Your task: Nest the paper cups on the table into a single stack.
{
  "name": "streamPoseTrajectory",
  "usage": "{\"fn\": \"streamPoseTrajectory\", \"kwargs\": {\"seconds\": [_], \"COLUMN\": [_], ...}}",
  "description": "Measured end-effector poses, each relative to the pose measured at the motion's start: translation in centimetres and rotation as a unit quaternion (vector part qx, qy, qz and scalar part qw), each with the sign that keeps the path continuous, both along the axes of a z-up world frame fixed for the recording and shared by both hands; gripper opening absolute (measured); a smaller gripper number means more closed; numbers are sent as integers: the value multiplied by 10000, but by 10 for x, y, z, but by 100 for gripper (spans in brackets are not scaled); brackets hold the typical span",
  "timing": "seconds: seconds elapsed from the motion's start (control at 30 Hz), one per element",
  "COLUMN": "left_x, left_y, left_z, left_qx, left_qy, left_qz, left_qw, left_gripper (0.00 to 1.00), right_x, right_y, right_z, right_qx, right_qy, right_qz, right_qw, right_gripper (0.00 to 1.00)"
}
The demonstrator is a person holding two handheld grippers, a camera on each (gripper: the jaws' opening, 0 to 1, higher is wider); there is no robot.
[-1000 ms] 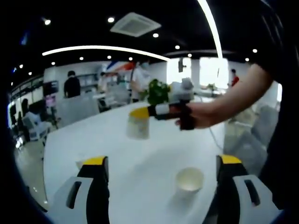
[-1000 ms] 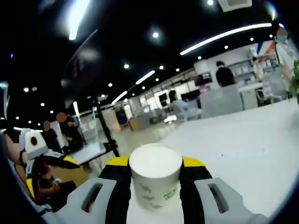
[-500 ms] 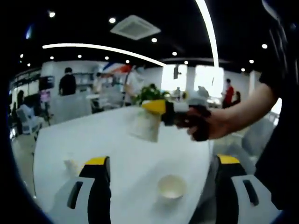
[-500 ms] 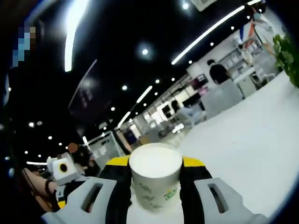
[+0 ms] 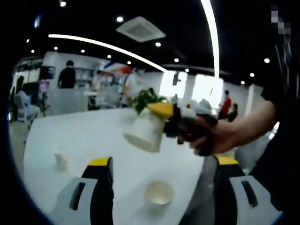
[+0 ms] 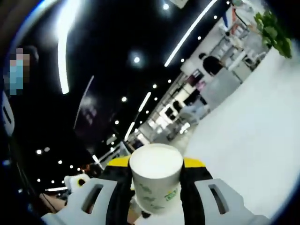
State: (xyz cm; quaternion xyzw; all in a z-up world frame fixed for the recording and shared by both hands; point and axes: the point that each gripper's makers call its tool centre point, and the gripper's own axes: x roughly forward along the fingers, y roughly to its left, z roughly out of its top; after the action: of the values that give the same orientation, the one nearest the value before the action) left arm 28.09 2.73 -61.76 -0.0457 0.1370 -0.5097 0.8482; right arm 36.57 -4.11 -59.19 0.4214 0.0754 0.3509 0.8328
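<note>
1. Cups first: three paper cups show in the left gripper view, all over or on the white bench (image 5: 84, 136).
2. One held cup (image 5: 144, 132) hangs in the air above the bench, tilted, its base facing the camera and down to the left.
3. That cup is pinched between the jaws of the right gripper (image 5: 161, 112), which comes in from the right of the left gripper view, with a person's hand (image 5: 211, 136) wrapped around its handle.
4. In the right gripper view the same held cup (image 6: 156, 180) sits clamped between the yellow-tipped jaws of the right gripper (image 6: 156, 164), its pale base toward the lens and green printing on its wall.
5. An upright open cup (image 5: 159, 194) stands on the bench below the held one, between the two jaws of the left gripper (image 5: 159, 161).
6. Those left jaws are spread wide and grip nothing; they rise on either side of the upright cup without touching it.
7. A small far cup (image 5: 60, 160) stands on the bench well off to the left, apart from the other two.
8. A green plant (image 5: 146, 98) stands at the far edge of the bench, behind the held cup.
</note>
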Motion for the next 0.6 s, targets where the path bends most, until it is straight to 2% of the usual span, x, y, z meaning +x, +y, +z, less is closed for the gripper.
{"fn": "streamPoseTrajectory", "kwargs": {"seconds": [0.07,0.17,0.2,0.5,0.6], "left_x": [0,0,0,-2,-3], "left_y": [0,0,0,-7,-10], "left_z": [2,8,9,12,15], "left_qx": [-55,-199,-214,-347,-474], "left_qy": [19,62,63,144,205], "left_qz": [7,11,16,-58,-73], "left_qw": [10000,9998,9997,9993,9986], "left_gripper": [85,83,83,80,78], "right_x": [0,-1,-1,-4,-7], "right_y": [-1,0,0,4,7], "right_z": [-2,-7,-7,-9,-10], "right_qx": [312,384,568,917,898], "right_qy": [187,251,349,588,590], "right_qz": [-29,-18,-23,85,173], "right_qw": [9993,9989,9978,9940,9941], "right_gripper": [37,37,37,37,37]}}
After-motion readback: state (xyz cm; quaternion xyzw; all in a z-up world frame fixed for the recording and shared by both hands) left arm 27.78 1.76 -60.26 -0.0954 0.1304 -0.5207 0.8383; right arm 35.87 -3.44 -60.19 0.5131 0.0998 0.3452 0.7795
